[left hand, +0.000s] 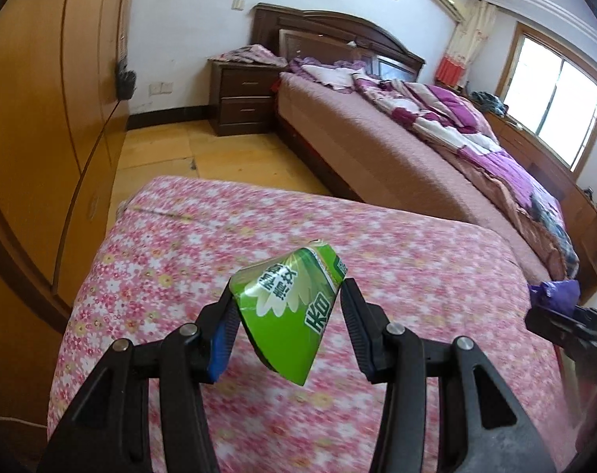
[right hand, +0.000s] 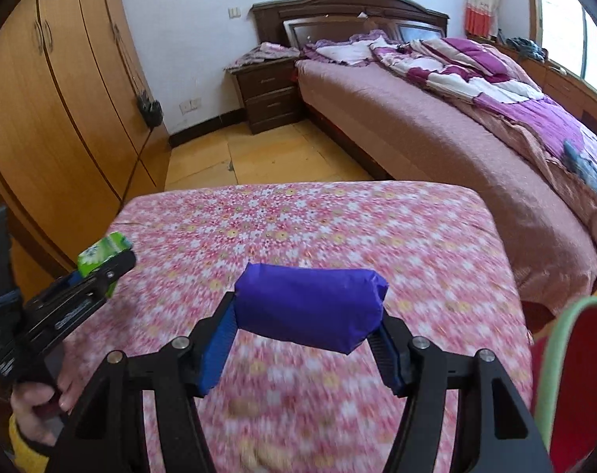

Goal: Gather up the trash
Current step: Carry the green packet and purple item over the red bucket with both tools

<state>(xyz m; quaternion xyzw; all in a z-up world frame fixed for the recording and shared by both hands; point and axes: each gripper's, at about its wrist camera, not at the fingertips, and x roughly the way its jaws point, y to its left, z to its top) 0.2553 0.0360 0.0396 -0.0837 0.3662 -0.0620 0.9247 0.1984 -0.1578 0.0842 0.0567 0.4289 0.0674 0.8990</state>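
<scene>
Green wrapper [left hand: 294,307] was clamped in my left gripper [left hand: 286,307], purple packet [right hand: 310,307] pinched in the right gripper [right hand: 310,315], both lifted clear over the floral cloth [right hand: 337,220]. Pickup looked done; next I reckoned I needed a bin, none clearly in sight.

A bedroom with white walls [left hand: 188,19] and a pale yellow tiled floor [left hand: 168,146]. Along the left stands a tall orange-brown wooden wardrobe [left hand: 42,110]. A dark brown wooden bed [right hand: 397,118] with an arched headboard carries a dusty-pink cover and a rumpled purple-and-white quilt [right hand: 495,79]. Beside it sits a dark two-drawer nightstand [left hand: 245,98] with folded pink cloth on top. Daylight pours through a wood-framed window [left hand: 554,94] on the right, next to a cream and red curtain [left hand: 464,43]. In the foreground lies a surface spread with pink floral cloth [right hand: 357,236].
</scene>
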